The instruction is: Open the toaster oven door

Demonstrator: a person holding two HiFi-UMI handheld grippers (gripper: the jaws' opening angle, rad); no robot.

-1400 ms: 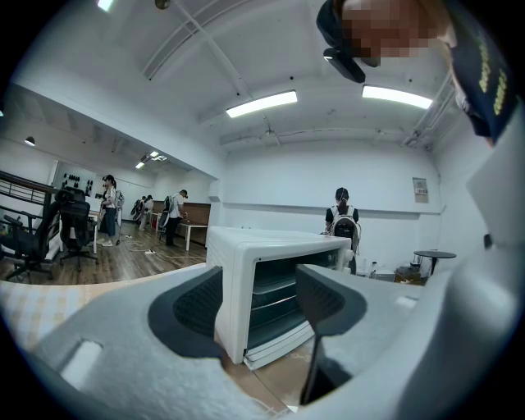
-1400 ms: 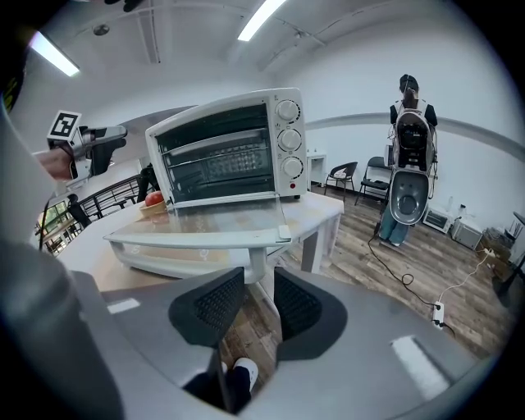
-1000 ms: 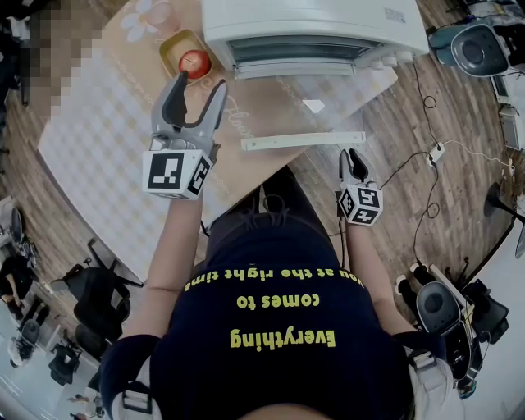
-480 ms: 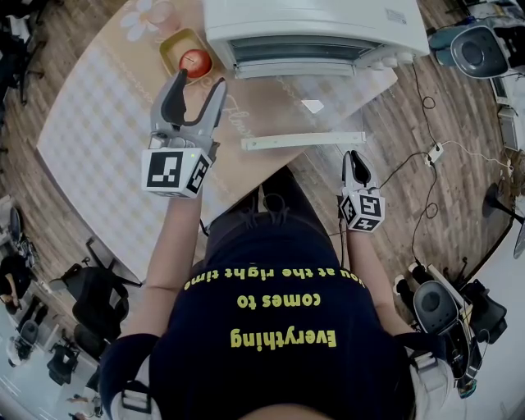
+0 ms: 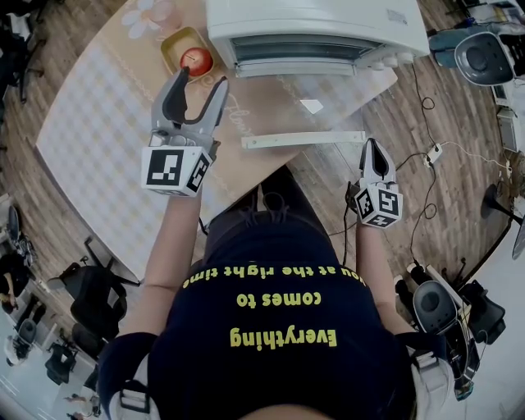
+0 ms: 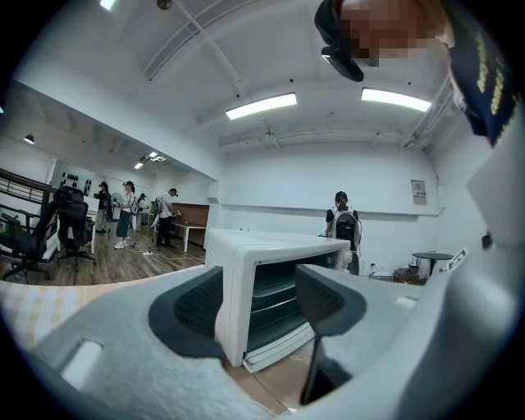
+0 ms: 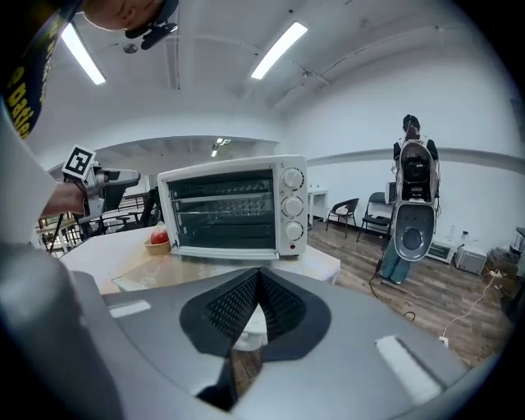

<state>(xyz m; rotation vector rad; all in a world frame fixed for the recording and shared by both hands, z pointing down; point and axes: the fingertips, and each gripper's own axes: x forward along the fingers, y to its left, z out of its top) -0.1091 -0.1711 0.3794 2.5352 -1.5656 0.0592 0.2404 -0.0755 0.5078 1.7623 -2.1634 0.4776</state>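
Head view: toaster oven door (image 5: 300,123) down

Red apple (image 5: 195,60) in yellow bowl (image 5: 171,46), wooden floor (image 5: 461,123)

My shirt (image 5: 283,361) carries yellow print, upside down in the head view: "Everything comes to", then a partly folded line ending "at the right time". A label (image 5: 395,15) on the oven (image 5: 312,20) is too small to read.

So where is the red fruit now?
The red fruit sits upper left in head view, in the yellow dish just left of the toaster oven.
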